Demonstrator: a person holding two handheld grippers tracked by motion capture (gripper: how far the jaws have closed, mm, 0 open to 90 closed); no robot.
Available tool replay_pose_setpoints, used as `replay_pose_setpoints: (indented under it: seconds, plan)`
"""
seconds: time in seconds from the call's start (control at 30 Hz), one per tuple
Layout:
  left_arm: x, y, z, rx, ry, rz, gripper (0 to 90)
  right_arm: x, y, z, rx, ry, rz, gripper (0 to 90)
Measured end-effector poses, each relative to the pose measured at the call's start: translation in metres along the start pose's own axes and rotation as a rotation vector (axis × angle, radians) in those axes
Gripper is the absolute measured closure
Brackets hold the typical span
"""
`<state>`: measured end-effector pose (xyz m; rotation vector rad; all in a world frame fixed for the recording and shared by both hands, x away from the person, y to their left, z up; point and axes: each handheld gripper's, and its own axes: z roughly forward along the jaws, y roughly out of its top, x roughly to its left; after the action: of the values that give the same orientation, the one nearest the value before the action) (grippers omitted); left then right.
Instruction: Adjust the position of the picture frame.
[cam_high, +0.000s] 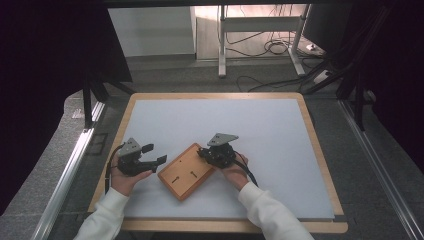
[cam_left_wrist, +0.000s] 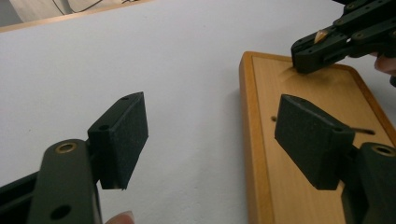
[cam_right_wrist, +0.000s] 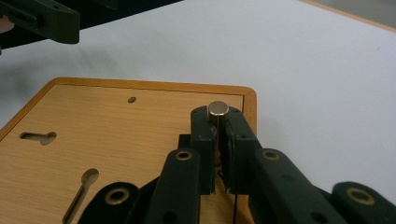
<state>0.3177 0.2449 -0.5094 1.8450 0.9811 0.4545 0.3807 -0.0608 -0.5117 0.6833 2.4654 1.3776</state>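
A flat wooden board (cam_high: 186, 171) lies askew on the white table mat, with two keyhole slots (cam_right_wrist: 39, 136) and a small round hole (cam_right_wrist: 132, 99) cut into it. My right gripper (cam_high: 202, 151) rests over the board's far right corner. In the right gripper view it (cam_right_wrist: 218, 122) is shut on a small upright metal pin (cam_right_wrist: 218, 108) that stands by the board's raised rim. My left gripper (cam_high: 155, 153) sits just left of the board, jaws wide open with nothing between its pads (cam_left_wrist: 123, 135). The board's near edge (cam_left_wrist: 252, 140) runs between those open jaws.
The white mat (cam_high: 260, 130) covers a wood-framed table (cam_high: 320, 150), with bare mat behind and to the right of the board. Beyond the far edge stand a metal frame's legs (cam_high: 221, 45) and loose cables (cam_high: 270, 47) on the floor.
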Motion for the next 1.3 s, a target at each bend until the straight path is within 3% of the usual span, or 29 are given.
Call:
replay_pose_setpoints:
  seconds: [0.2,0.43,0.77,1.07,1.3]
  plan:
    - [-0.001,0.000,0.003,0.011,-0.003,0.007,25.7,-0.010,-0.002,-0.014,-0.009,-0.001,-0.005,85.0]
    - [-0.002,-0.001,0.006,0.023,-0.007,0.009,25.7,-0.025,-0.003,-0.033,-0.025,-0.005,0.026,85.1]
    - [-0.002,0.000,0.006,0.024,-0.008,0.009,25.7,-0.045,-0.003,-0.054,-0.030,-0.020,-0.002,84.9]
    - [-0.002,-0.001,0.007,0.031,-0.012,0.009,25.7,-0.064,-0.008,-0.058,-0.027,-0.045,0.014,84.8]
    - [-0.003,-0.002,0.009,0.041,-0.017,0.016,25.7,-0.078,-0.016,-0.049,0.019,-0.057,0.021,84.5]
